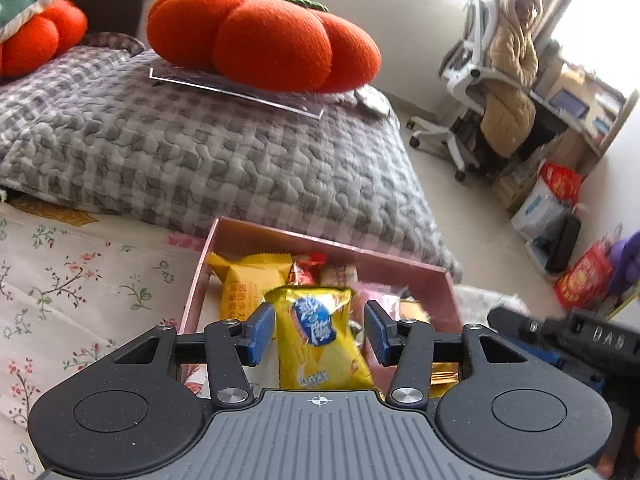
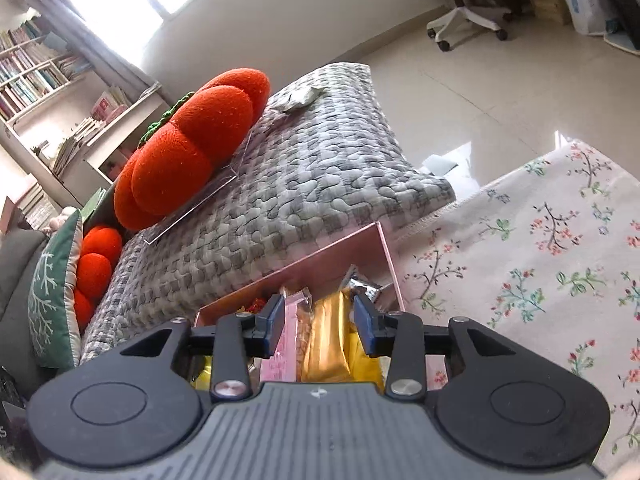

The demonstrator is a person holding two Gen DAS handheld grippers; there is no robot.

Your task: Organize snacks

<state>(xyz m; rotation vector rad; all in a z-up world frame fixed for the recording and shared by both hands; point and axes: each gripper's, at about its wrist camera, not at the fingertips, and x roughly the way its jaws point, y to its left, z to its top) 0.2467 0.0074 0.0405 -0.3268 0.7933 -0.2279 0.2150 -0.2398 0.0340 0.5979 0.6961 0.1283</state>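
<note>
An open pink box (image 1: 320,242) lies on the floral cloth and holds several snack packets. In the left wrist view, a yellow chip bag (image 1: 316,360) stands between the pads of my left gripper (image 1: 320,332) over the box. The left pad is against the bag and a small gap shows at the right pad. Behind it lie an orange-yellow packet (image 1: 244,284) and a red sweet (image 1: 304,272). My right gripper (image 2: 320,322) hangs over the same pink box (image 2: 320,258), its pads apart above a gold packet (image 2: 326,340) and a pink packet (image 2: 286,352), touching neither.
A grey checked quilt (image 1: 200,152) rises right behind the box, with an orange pumpkin cushion (image 1: 264,36) on a clear sheet (image 1: 240,92). The floral cloth (image 1: 80,280) spreads to both sides. An office chair (image 1: 480,100) and bags (image 1: 560,184) stand on the floor.
</note>
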